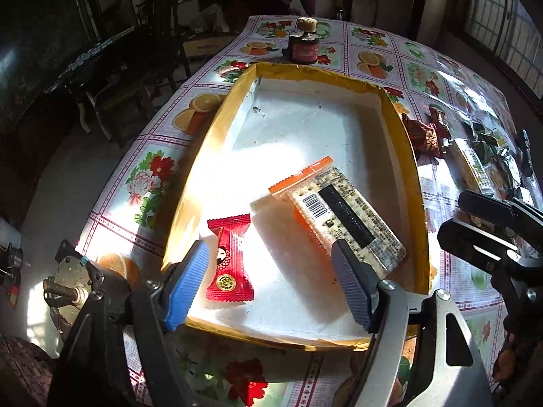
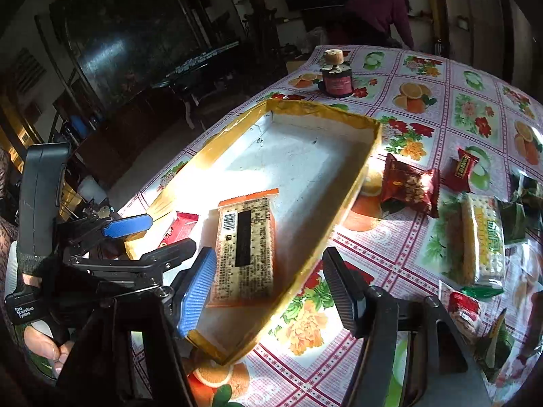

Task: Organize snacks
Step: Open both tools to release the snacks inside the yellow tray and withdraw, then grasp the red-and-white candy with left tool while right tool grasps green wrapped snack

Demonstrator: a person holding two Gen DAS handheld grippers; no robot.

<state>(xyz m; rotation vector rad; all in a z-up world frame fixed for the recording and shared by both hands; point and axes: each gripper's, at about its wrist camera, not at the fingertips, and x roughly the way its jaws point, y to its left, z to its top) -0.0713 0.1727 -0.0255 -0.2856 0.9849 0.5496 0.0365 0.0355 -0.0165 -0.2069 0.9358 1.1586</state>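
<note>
- Red candy point(image 1: 230, 257) and orange cracker pack point(image 1: 342, 217) are seen lying in the box point(image 1: 210, 142), both claws released, gripping nothing.
- Green cracker pack point(image 2: 482, 237), right of the box on the table point(image 2: 390, 254), is judged next for the right claw point(image 2: 268, 291); the left claw point(image 1: 271, 281) is free.

Strong sunlight falls across the counter point(image 2: 441, 115), which wears a glossy cloth printed with fruit and flowers. Beyond it the room is dim: a dark cabinet point(image 2: 142, 51), a wooden chair point(image 1: 166, 34), a barred window point(image 1: 502, 17).
</note>
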